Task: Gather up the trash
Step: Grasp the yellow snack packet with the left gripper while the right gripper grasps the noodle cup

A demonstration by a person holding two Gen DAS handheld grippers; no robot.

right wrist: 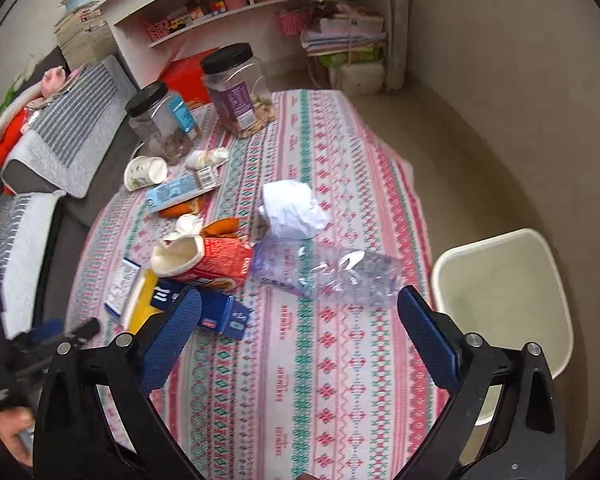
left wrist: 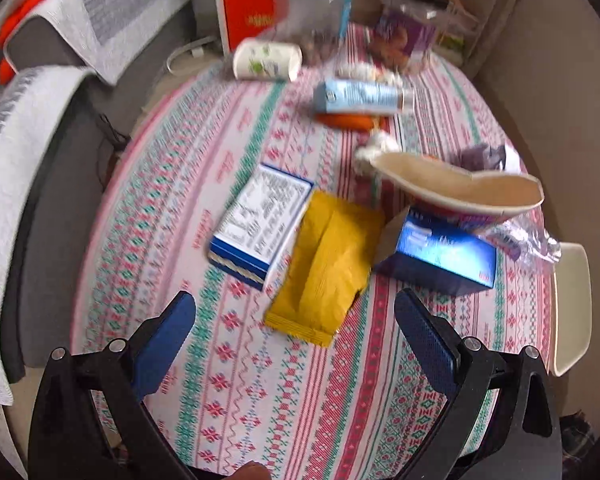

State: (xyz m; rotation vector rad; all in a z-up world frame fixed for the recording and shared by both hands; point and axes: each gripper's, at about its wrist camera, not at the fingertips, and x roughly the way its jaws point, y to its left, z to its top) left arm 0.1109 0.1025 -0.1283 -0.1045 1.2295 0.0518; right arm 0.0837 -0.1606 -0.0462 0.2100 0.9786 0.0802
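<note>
Both claws are spread wide and hold nothing; the yellow packet lies just ahead of the left gripper, between its fingers, its long axis pointing away, while the right gripper faces the crushed bottle.

The left gripper hangs wide open above the patterned tablecloth, just short of a flat yellow foil packet lying between two blue cardboard boxes.

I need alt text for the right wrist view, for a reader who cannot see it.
The open right claw hovers over a patterned tablecloth littered with trash: a crushed plastic bottle, crumpled white paper and a squashed red cup.
</note>
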